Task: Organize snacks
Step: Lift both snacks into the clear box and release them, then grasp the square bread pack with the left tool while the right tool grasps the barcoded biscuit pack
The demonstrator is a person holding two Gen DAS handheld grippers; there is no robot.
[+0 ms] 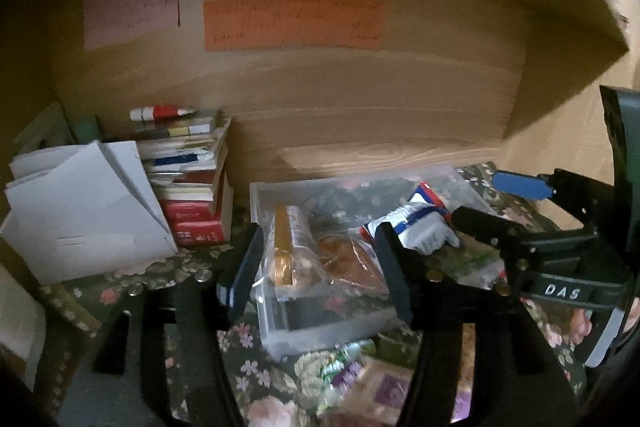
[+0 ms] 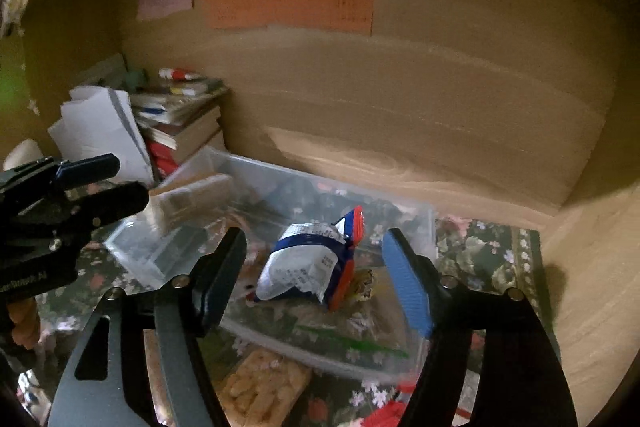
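We see a clear plastic bin (image 2: 430, 227) sitting on the flowered cloth, open top, near the wooden back wall. Inside at its left end: a clear packet with a gold strip (image 1: 286, 247), standing roughly upright, and just beside it a clear bag of brown baked pieces (image 1: 348, 259), touching it. Toward the right end a white, blue and red snack bag (image 2: 316, 267) stands tilted on end, crumpled, red edge up and right. Under it we make out something flat with green, unclear what. Outside the bin, in front: a clear pack of pale puffed snacks (image 2: 260, 383) and a green-and-purple wrapper (image 1: 352, 375), both flat on the cloth.
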